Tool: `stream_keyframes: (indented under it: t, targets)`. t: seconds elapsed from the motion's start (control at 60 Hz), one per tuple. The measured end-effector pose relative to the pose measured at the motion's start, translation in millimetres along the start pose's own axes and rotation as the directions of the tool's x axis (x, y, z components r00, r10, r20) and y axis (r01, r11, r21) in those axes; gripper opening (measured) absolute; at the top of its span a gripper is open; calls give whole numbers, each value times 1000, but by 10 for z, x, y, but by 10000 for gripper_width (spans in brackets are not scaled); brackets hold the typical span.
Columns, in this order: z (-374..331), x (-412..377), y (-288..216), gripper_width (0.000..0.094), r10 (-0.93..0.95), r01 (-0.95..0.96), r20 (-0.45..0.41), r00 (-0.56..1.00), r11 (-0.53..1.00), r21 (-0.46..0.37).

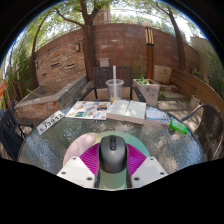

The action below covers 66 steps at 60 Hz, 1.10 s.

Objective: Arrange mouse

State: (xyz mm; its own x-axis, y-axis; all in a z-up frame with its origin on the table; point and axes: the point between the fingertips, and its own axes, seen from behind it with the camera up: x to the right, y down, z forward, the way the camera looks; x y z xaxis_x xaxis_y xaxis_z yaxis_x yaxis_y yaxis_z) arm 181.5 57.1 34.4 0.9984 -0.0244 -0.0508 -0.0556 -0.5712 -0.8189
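Observation:
A dark grey computer mouse [112,156] with a scroll wheel sits between my two fingers, its front end pointing away from me. My gripper [112,148] is shut on it: the magenta pads [84,158] press against its left and right sides. The mouse is over the near part of a round glass table [60,140]. I cannot tell whether its underside touches the glass.
Beyond the fingers, books and magazines [108,110] lie across the table's far side. Behind them stand a clear cup with a straw [115,90] and a clear container [147,92]. A green object [178,126] lies to the right and a printed paper [50,122] to the left. A brick wall stands behind.

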Motion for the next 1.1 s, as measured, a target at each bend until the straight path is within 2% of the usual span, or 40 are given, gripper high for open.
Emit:
stream_keyframes:
  t: [0.083,0.167,0.2,0.25,0.3,0.367,0.467,0.733,0.933,1.1]
  targets:
    - [137,-33,287,444,-9,8,-15,1000,998,-58]
    - [95,-66,297,535,-6,5,-13,1000,998,-58]
    - [26,-59,265,638,-27,26,-28,999,998,-49]
    - [-108,-46,170,860,-61,59,-37,997,997,-52]
    - [-293,-89,80,826,-78,76,-45,996,996,-40]
    - [-624,-144,-132,866,-83,82,-56,995,997,-13]
    - [-1177,-228,-337,852,-91,91,-82,992,996,0]
    - [-2355,-440,-343,851,-82,81,-129,988,997,-10]
    - [-2752,-524,-194,853,-90,87,-134,987,996,-25]
    - [-2823,-564,-69,852,-93,89,-132,987,995,-37]
